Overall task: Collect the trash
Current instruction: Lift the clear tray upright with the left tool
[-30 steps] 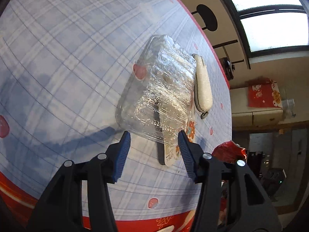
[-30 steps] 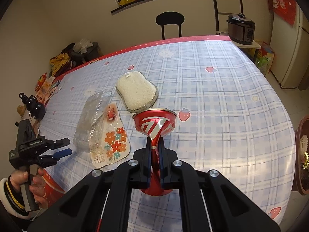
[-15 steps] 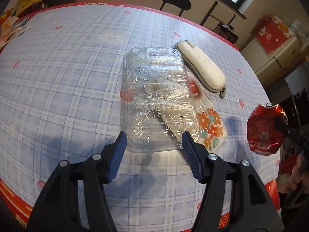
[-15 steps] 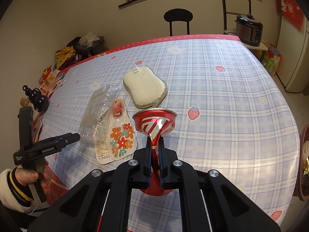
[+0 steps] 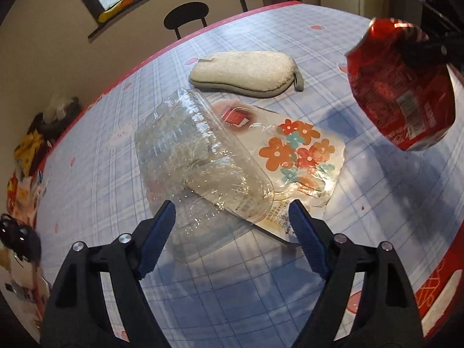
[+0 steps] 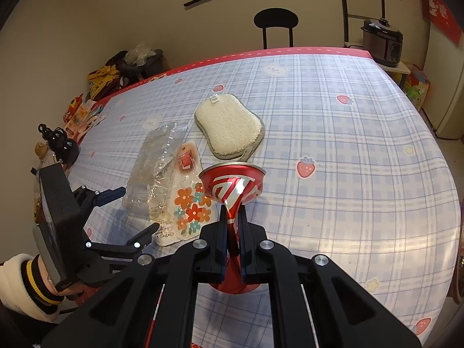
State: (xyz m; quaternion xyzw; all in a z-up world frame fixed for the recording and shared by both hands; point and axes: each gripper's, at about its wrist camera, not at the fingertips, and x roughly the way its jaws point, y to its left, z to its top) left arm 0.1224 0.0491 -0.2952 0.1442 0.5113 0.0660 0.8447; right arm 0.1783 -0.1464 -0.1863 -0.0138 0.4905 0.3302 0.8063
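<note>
Where a plaid tabletop [image 6: 333, 133] fills the room: clear plastic tray [image 5: 200, 159] lying partly on flowered packet [image 5: 298, 150], just ahead of left hand-held gripper [image 5: 232, 226], jaws just widened, nothing between; crushed red can [image 6: 235, 185] clamped in right hand-held gripper [image 6: 232, 226].

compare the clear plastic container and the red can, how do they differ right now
The clear plastic container is see-through and lies on the table, partly over a flowered packet; the red can is opaque and held up off it. The right gripper is shut on the can's crushed middle; the left gripper, its jaws just opening, only frames the container's near end. Both look crumpled.
</note>
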